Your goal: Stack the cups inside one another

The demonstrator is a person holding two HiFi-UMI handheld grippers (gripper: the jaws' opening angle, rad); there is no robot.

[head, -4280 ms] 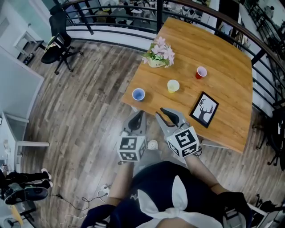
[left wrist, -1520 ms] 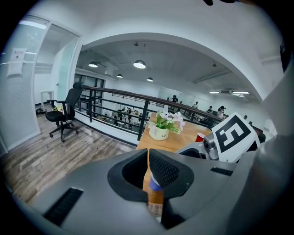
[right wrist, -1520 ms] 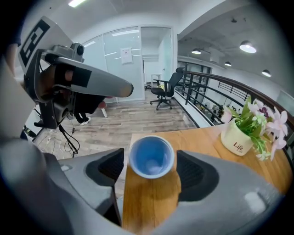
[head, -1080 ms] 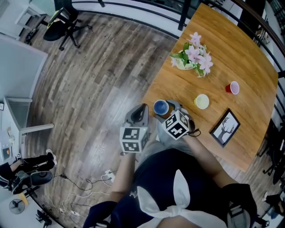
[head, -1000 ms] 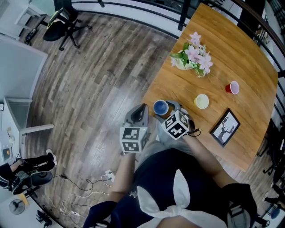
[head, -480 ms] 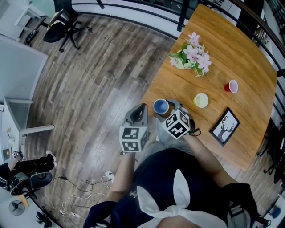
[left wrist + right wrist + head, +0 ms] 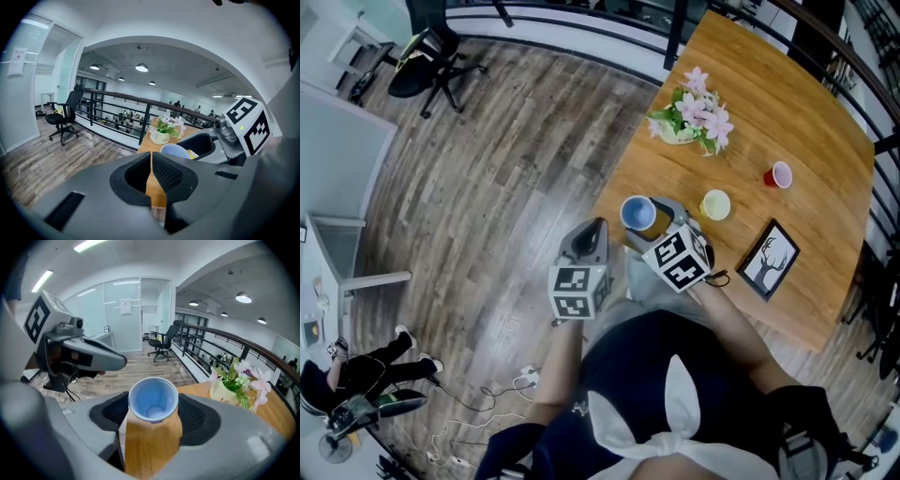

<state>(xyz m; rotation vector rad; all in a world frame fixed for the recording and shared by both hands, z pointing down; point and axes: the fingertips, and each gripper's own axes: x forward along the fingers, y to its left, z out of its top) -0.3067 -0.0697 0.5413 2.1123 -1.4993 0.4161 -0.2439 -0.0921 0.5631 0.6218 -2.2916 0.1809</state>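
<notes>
My right gripper [image 7: 646, 223] is shut on a blue cup [image 7: 637, 213] at the near left corner of the wooden table [image 7: 787, 112]. In the right gripper view the blue cup [image 7: 153, 398] stands upright with its mouth open, pinched between the two pads [image 7: 199, 416]. A yellow cup [image 7: 715, 203] stands just right of it and a red cup [image 7: 778, 175] farther right. My left gripper [image 7: 595, 228] hangs shut and empty over the floor, left of the table edge; its pads [image 7: 164, 172] almost touch.
A pot of pink flowers [image 7: 689, 117] stands behind the cups. A black picture frame [image 7: 769, 259] lies near the table's front edge. A dark railing [image 7: 581, 19] runs behind the table, with an office chair [image 7: 427, 52] on the wood floor at far left.
Since the oldest frame my right gripper has gone to the blue cup and shut on it. In the last half second the cup has risen slightly. The left gripper has hardly moved.
</notes>
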